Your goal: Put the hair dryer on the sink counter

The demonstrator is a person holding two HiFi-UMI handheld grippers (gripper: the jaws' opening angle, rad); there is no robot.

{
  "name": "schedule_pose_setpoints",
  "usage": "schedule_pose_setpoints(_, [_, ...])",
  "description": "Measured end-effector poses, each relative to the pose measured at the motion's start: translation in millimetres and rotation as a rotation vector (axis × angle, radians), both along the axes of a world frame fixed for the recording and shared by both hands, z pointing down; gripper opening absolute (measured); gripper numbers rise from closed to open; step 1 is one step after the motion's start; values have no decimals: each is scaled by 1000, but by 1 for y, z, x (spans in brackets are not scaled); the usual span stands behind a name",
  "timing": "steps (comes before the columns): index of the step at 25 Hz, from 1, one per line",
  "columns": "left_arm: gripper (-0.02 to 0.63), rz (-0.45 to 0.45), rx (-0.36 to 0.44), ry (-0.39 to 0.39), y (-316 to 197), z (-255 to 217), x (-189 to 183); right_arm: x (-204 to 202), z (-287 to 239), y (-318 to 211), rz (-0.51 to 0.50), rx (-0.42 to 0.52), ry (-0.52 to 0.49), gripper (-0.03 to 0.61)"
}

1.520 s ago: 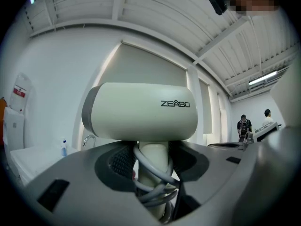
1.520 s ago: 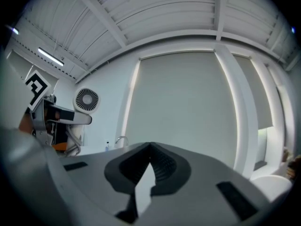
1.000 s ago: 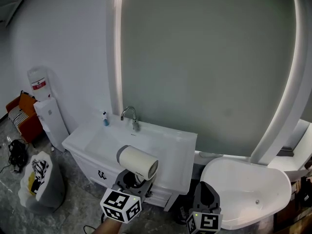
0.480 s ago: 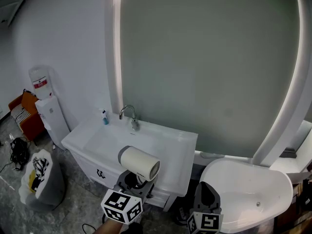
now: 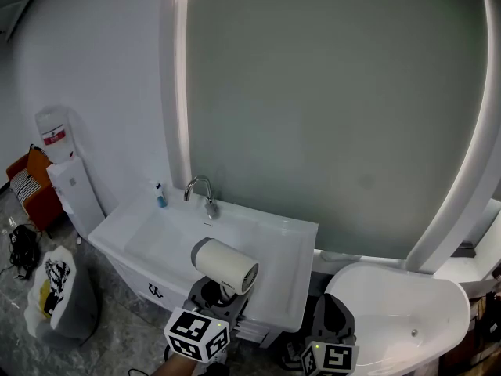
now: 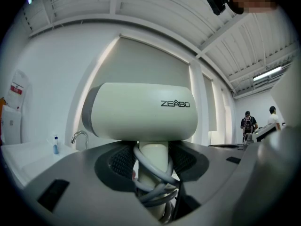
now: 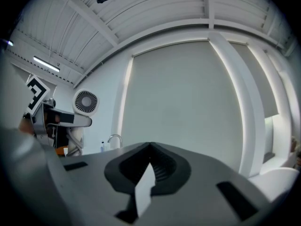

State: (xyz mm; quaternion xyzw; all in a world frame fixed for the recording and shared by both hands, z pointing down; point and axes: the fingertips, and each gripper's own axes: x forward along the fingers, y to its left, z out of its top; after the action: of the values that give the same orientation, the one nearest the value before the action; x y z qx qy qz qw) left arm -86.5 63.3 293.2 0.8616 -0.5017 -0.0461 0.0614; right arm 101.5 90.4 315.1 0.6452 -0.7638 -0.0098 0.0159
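A cream hair dryer (image 5: 225, 263) stands upright by its handle in my left gripper (image 5: 219, 292), which is shut on the handle and its coiled grey cord. In the left gripper view the hair dryer (image 6: 141, 112) fills the middle, above the left gripper (image 6: 153, 161). It hangs over the front part of the white sink counter (image 5: 278, 237). My right gripper (image 5: 333, 313) is to the right, below the counter's right end, with its jaws together and nothing in them. The right gripper (image 7: 149, 161) view shows the hair dryer's rear grille (image 7: 86, 101) at the left.
The counter holds a basin (image 5: 164, 233), a chrome faucet (image 5: 200, 190) and a small blue bottle (image 5: 160, 196). A white bathtub (image 5: 399, 312) stands to the right. A water dispenser (image 5: 66, 178), a bag (image 5: 55, 292) and an orange seat (image 5: 27, 182) are at the left.
Both grippers have moved forward toward the sink counter, the left one still carrying the hair dryer. The counter now lies closer beneath the dryer.
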Motion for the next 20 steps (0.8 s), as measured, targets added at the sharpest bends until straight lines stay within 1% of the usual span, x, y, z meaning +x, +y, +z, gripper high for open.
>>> schedule_pose_setpoints(10, [212, 40, -27, 8, -92, 8, -6, -11, 4, -91, 25, -13, 6, 20])
schedule_pose_setpoints(17, [212, 116, -37, -1, -160, 9, -5, -20, -4, -153, 83, -16, 10, 20])
schedule_pose_setpoints(20, [212, 160, -45, -1, -177, 12, -3, -24, -1, -171, 114, -19, 4, 20])
